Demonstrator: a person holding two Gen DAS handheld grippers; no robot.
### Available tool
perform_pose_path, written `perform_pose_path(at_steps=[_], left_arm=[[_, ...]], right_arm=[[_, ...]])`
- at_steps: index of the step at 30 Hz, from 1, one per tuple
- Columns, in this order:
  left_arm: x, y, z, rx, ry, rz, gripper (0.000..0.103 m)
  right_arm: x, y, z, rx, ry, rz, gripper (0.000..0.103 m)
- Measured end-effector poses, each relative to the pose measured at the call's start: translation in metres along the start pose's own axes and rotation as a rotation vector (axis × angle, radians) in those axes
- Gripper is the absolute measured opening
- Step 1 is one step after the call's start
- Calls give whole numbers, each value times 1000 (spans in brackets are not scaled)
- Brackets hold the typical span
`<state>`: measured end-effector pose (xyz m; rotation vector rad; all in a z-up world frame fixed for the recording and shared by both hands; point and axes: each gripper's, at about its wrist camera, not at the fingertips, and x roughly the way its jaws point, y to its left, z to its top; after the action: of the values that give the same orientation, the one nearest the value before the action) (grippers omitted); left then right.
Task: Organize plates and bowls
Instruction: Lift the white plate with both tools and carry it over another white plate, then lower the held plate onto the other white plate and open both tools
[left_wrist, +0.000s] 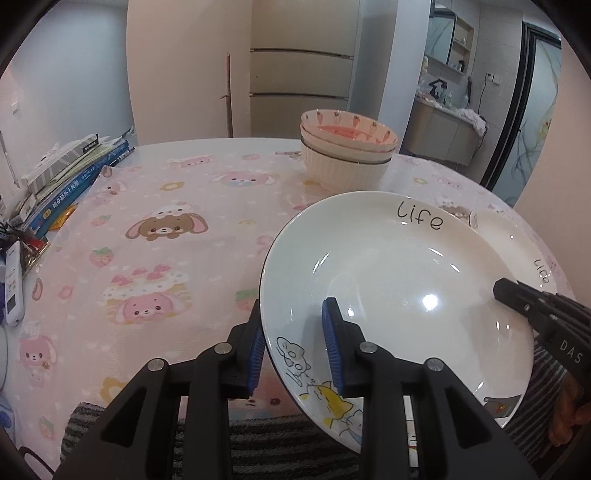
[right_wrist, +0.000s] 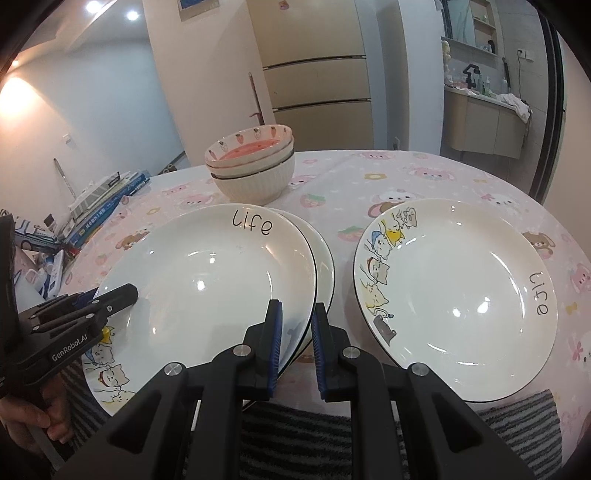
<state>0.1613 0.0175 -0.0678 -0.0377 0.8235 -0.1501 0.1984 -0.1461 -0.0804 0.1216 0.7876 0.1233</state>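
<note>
A white "Life" plate with cartoon cats lies on top of a second plate, slightly offset. My left gripper has its jaws astride the top plate's left rim, closed on it. My right gripper straddles the right rims of the two stacked plates, fingers close to the rim. A third "Life" plate lies alone to the right. Stacked bowls, a strawberry-print one on top, stand at the back; they also show in the left wrist view.
The round table has a pink cartoon cloth. Books and clutter sit at its left edge, with a remote. A striped cloth lies at the near edge. A fridge stands behind.
</note>
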Motion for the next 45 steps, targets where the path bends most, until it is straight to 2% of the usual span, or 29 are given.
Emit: perform_pose_path(at_steps=[7, 16, 21, 25, 30, 32, 35, 39, 42, 43, 44, 45], left_arm=[[5, -11, 0, 62, 15, 56, 26], [5, -11, 0, 69, 15, 63, 27], [5, -11, 0, 65, 15, 57, 27], [4, -15, -1, 80, 19, 40, 41], [4, -17, 0, 93, 18, 44, 45], [4, -16, -1, 88, 20, 48, 58], [5, -17, -1, 90, 25, 45, 70], [5, -17, -1, 95, 32, 43, 75], [1, -15, -2, 85, 19, 33, 75], [-3, -13, -3, 78, 1, 19, 58], [-6, -12, -3, 70, -3, -3, 35], [-6, -9, -4, 57, 3, 0, 32]], right_arm=[[7, 1, -2, -16, 44, -44, 21], [5, 5, -3, -40, 36, -72, 23], [3, 2, -4, -30, 29, -48, 26], [3, 2, -5, -30, 30, -47, 26], [1, 4, -6, -41, 34, -51, 26], [1, 4, -6, -44, 33, -53, 26], [1, 4, -6, -48, 35, -51, 26], [0, 4, -6, -58, 36, -53, 28], [-2, 5, -6, -59, 33, -47, 28], [-3, 5, -6, -60, 30, -45, 28], [-4, 6, -6, -65, 24, -40, 28], [-5, 7, -6, -72, 19, -35, 28]])
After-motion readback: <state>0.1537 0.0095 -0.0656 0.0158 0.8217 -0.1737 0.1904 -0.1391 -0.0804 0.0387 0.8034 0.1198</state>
